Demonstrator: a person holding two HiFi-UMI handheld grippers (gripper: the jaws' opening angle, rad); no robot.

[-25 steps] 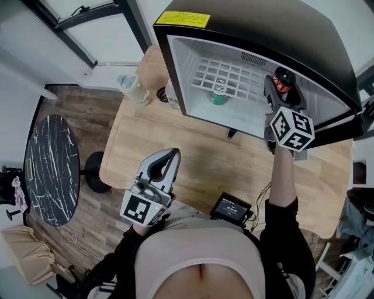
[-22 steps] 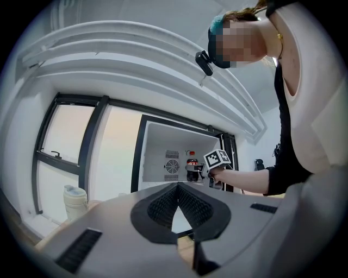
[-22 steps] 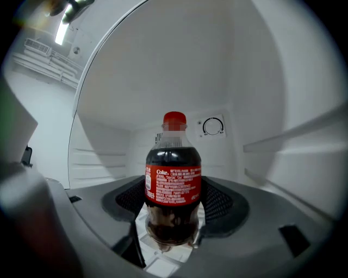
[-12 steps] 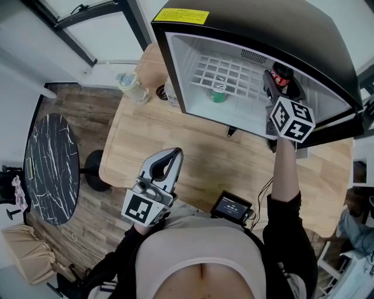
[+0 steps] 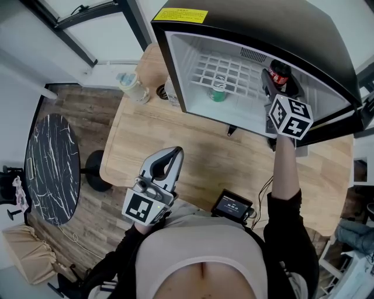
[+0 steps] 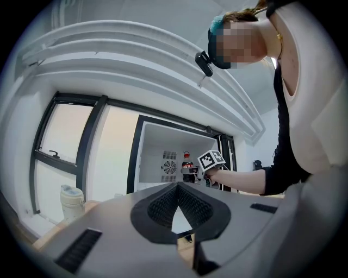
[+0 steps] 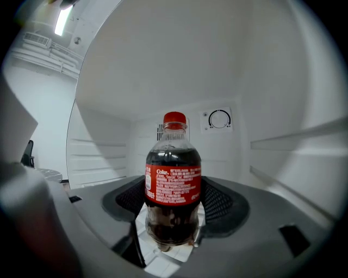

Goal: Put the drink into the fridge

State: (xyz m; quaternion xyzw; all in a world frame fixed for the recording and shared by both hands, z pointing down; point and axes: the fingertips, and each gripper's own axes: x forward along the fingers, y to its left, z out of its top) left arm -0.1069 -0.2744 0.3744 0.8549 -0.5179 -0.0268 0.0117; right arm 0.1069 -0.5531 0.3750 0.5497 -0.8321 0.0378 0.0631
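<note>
While the head view catches little more than the red cap of the cola bottle [image 5: 279,73] inside the open fridge [image 5: 175,64], the right gripper view shows the right claw [image 7: 171,217] pinching its lower half, upright, above the wire shelf [image 5: 234,73]. Only from above does a green can [image 5: 218,92] appear, further left on that shelf. The left claw [image 5: 169,157], pressed together and empty, hangs by the desk [image 5: 193,146] edge.

Centre of the right gripper view: the bottle [image 7: 173,184] carries a red label [image 7: 173,185] reading "Coke" in white; its finer print is unreadable; upper middle of the head view, the yellow sticker [image 5: 183,16] on the fridge [image 5: 263,23] is illegible.
</note>
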